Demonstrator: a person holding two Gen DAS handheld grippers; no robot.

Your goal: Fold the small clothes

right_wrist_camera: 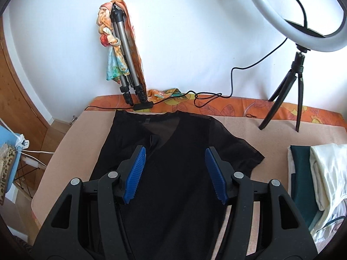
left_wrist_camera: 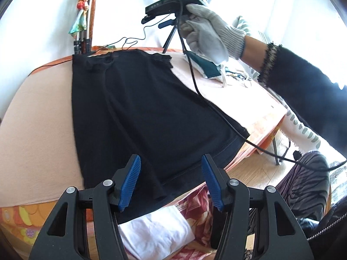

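White wall point(right_wrist_camera: 195, 32), ring light point(right_wrist_camera: 292, 28), wooden door point(right_wrist_camera: 19, 82).

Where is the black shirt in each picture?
Left wrist view: black shirt fills the middle, running from the far table edge down to the fingers.
Right wrist view: black shirt lies centre, behind the fingers.
Shared landmark: folded tripod with the colourful scarf against the wall.

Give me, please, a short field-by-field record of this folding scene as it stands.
garment: black top, one side folded over, flat on the peach cloth
left gripper: open, empty, near the hem
right gripper: open, empty, above the top
waiting pile: teal and cream clothes, at the right
background: ring light, folded tripod
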